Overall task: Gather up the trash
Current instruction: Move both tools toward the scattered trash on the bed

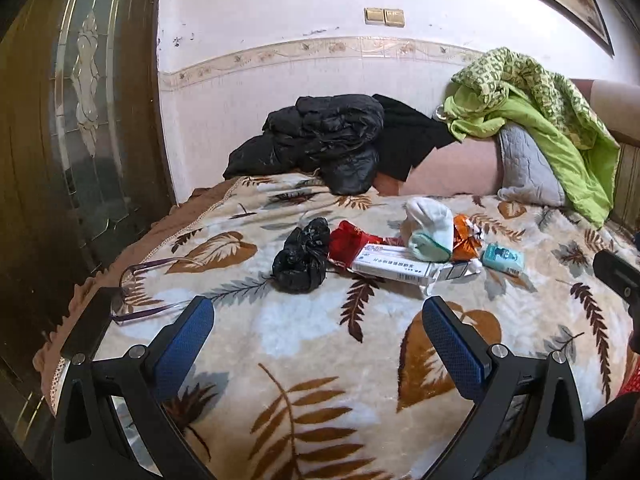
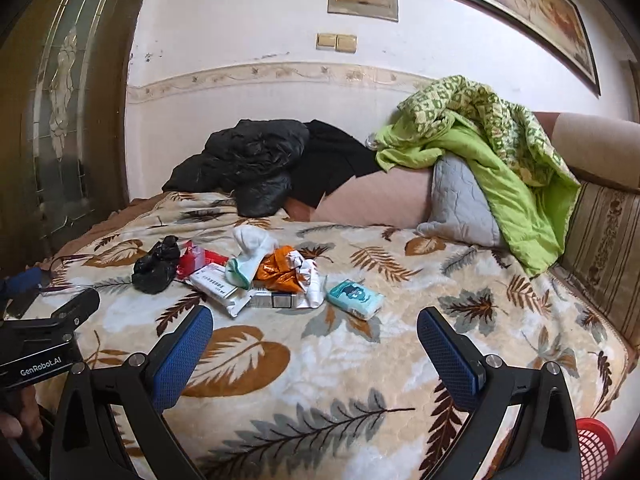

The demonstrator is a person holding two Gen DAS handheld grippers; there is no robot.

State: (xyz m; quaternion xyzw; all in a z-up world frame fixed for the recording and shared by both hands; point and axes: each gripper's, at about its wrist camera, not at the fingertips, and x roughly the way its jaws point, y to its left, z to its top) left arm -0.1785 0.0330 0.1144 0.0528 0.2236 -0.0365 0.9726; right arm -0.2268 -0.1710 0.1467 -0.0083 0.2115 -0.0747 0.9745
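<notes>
Both hand-held grippers, left (image 1: 316, 320) and right (image 2: 314, 330), spread, empty; white box (image 1: 394, 266) lengthwise left-right.

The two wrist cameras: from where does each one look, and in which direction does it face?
Left wrist: sits behind the open left gripper, facing across the bed toward the black bag; the right gripper's tip shows at right.
Right wrist: sits behind the open right gripper, facing the same bed from further right, toward the teal tissue pack; the left gripper and a hand show at left.
Shared: trash pile, leaf-patterned blanket, green quilt, wall.
</notes>
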